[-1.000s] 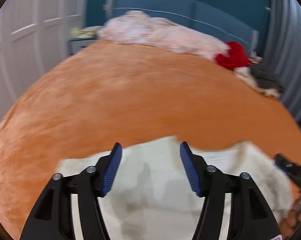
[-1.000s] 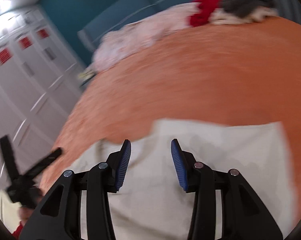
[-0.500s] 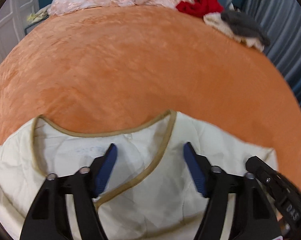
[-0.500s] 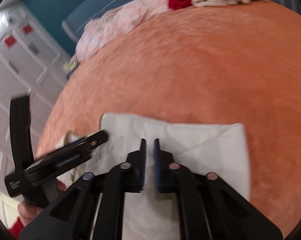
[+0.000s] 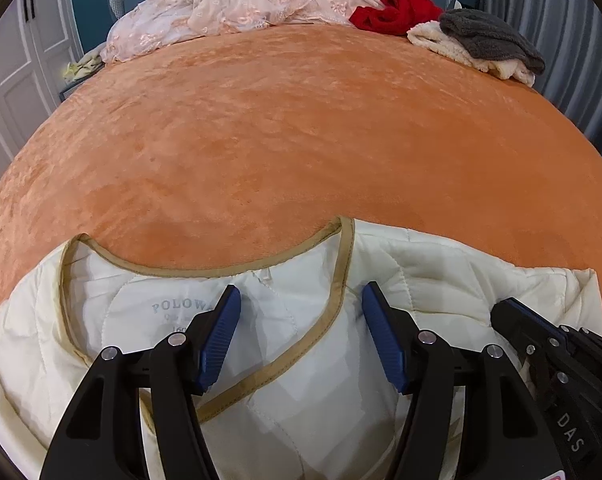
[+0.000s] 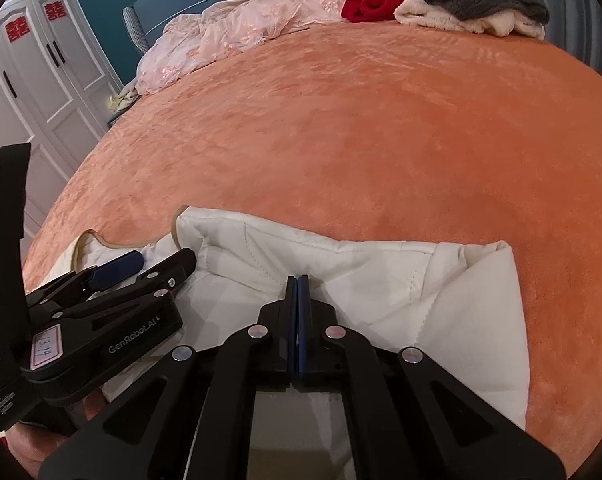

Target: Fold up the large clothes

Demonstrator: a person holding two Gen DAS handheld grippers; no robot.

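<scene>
A cream quilted jacket (image 5: 441,272) with tan neckline trim (image 5: 341,276) lies flat at the near edge of the orange bed, its inner label showing. My left gripper (image 5: 301,290) hovers open over the neckline, with the trim running between its blue pads (image 5: 221,328) untouched. In the right wrist view the jacket (image 6: 381,264) shows its shoulder and folded sleeve. My right gripper (image 6: 297,280) is shut, its tips pressed into the shoulder fabric where creases converge. The left gripper (image 6: 161,260) shows at that view's left, and the right gripper (image 5: 513,312) at the left wrist view's right edge.
The orange plush blanket (image 5: 301,132) stretches far ahead of the jacket. At the headboard end lie a pink lace cloth (image 5: 241,8), a red garment (image 5: 397,8) and grey and cream clothes (image 5: 485,40). White wardrobe doors (image 6: 41,60) stand left, a grey curtain (image 5: 561,20) right.
The right gripper's jaws closed from wide apart to fully together on the jacket's shoulder. The left gripper swept down over the neckline, then held still, staying open.
</scene>
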